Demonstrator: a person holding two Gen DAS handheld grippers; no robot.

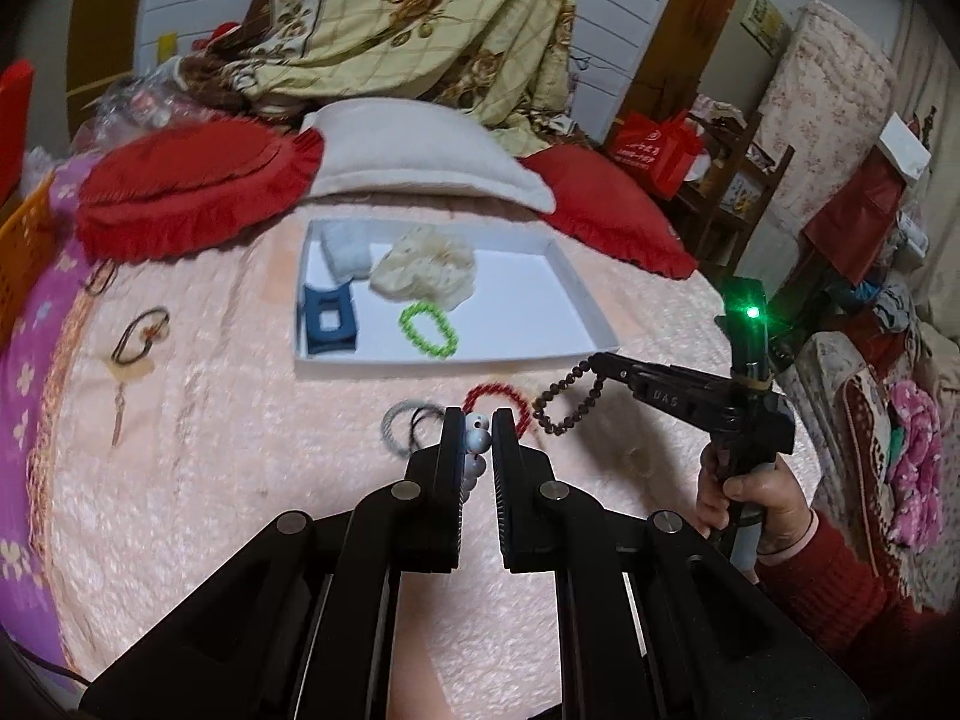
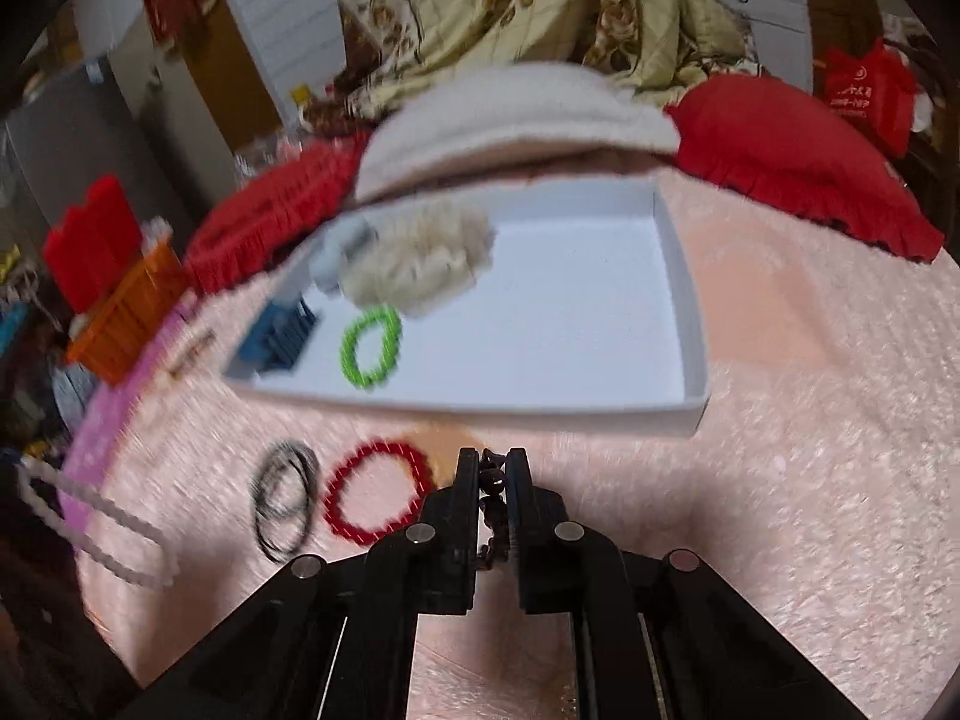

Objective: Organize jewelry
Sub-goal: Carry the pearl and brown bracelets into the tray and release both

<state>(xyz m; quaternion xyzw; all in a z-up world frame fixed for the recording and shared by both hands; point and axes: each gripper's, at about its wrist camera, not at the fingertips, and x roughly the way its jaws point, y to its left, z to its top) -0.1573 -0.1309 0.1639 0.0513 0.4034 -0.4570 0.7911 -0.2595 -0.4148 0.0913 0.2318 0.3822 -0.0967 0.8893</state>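
Observation:
My left gripper (image 1: 477,438) is shut on a pale grey-white bead bracelet (image 1: 476,450), held just above the pink bedspread. In the left wrist view my right gripper (image 1: 595,362) is at the right, shut on a dark brown bead bracelet (image 1: 564,405) that hangs from its tip. In the right wrist view the same right gripper (image 2: 493,468) pinches the dark beads (image 2: 491,519). A red bracelet (image 2: 378,495) and black hair ties (image 2: 285,501) lie on the bed in front of the white tray (image 2: 684,312). The tray holds a green bracelet (image 2: 371,354).
The tray (image 1: 576,282) also holds a blue clip (image 1: 327,321), a cream scrunchie (image 1: 423,267) and a pale blue one (image 1: 345,249). Pendant cords (image 1: 138,336) lie at the bed's left. Red pillows (image 1: 186,192) and an orange basket (image 2: 126,318) border the bed.

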